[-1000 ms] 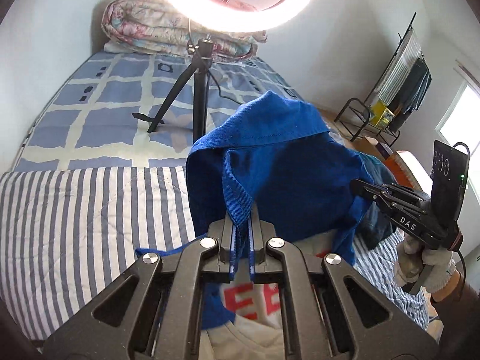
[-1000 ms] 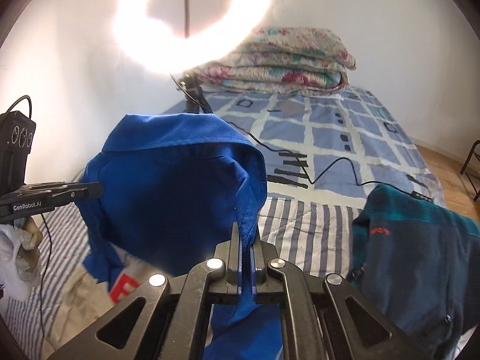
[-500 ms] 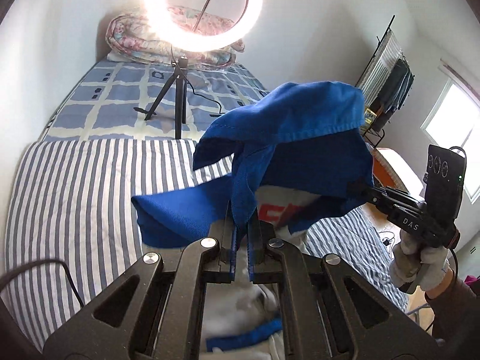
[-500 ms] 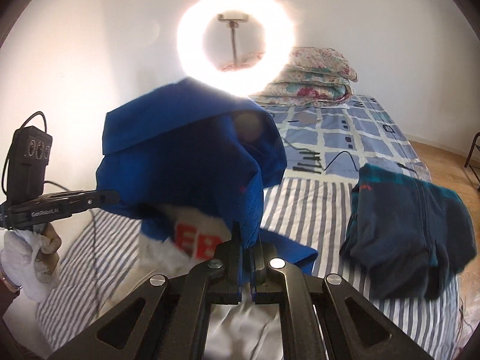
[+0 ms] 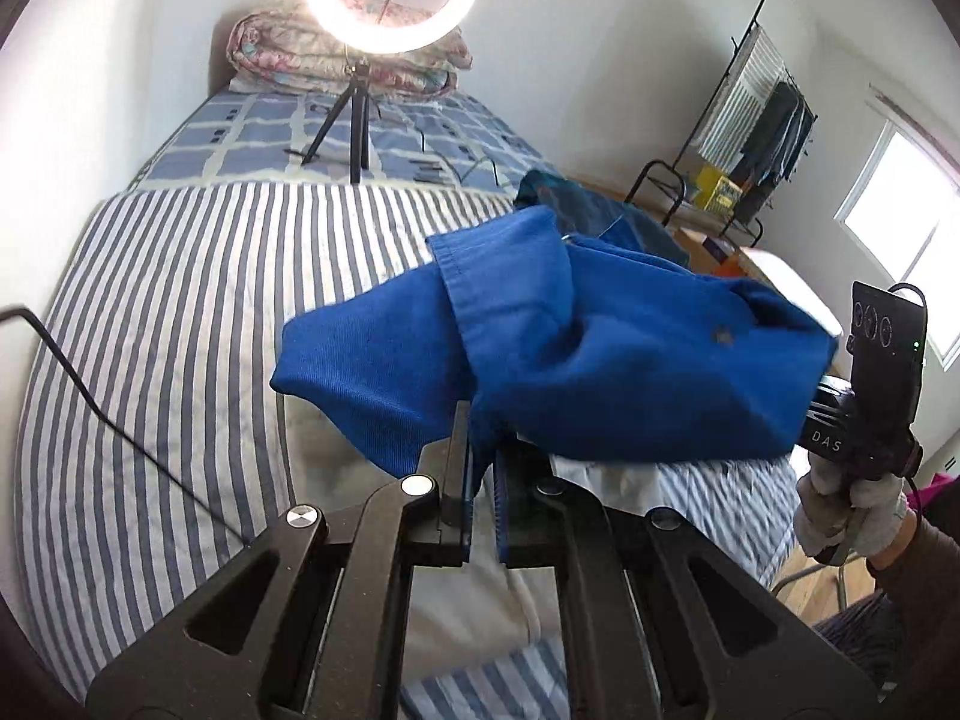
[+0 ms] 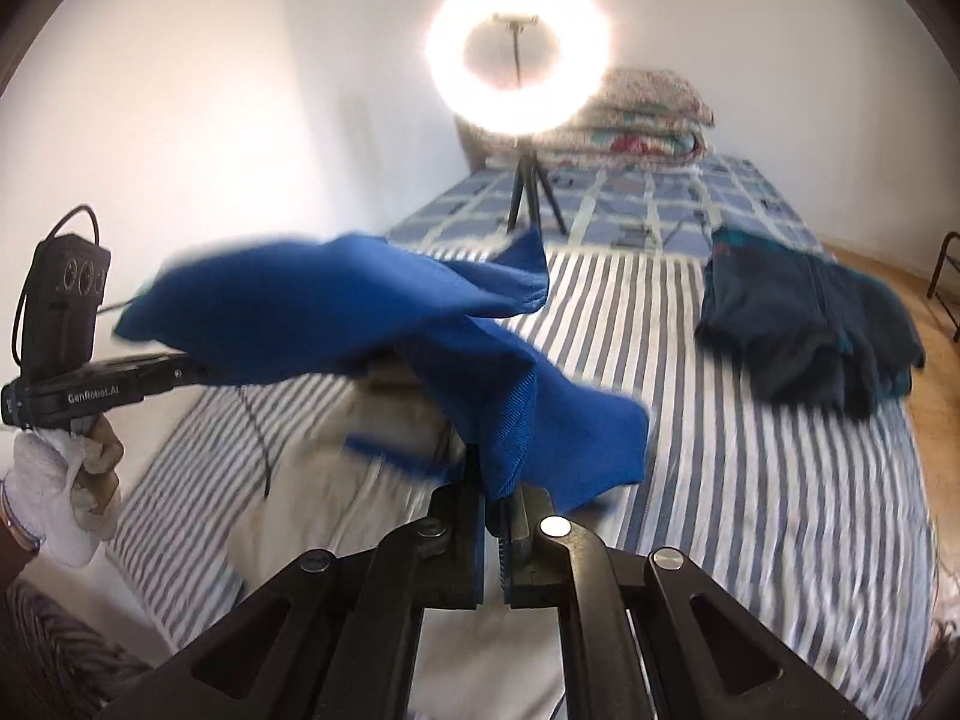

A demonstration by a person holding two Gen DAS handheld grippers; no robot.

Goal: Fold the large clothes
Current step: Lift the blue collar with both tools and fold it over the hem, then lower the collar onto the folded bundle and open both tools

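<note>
A blue and cream garment (image 5: 576,360) is stretched between my two grippers above the striped bed sheet (image 5: 168,324). My left gripper (image 5: 480,450) is shut on a blue edge of it. My right gripper (image 6: 489,492) is shut on another blue edge; it also shows in the left wrist view (image 5: 840,432) at the right, under the cloth. The garment (image 6: 336,312) hangs nearly flat, with its cream part (image 6: 336,480) lying on the bed below. The left gripper appears in the right wrist view (image 6: 120,384) at the left.
A folded dark teal garment (image 6: 804,336) lies on the bed's right side. A ring light on a tripod (image 5: 360,120) stands on the checked blanket (image 5: 252,138), with folded quilts (image 5: 288,54) behind. A cable (image 5: 90,402) crosses the sheet. A clothes rack (image 5: 756,120) stands by the wall.
Both grippers have swung the blue garment down and forward from upright to nearly flat over the bed. The red lettering is no longer in view.
</note>
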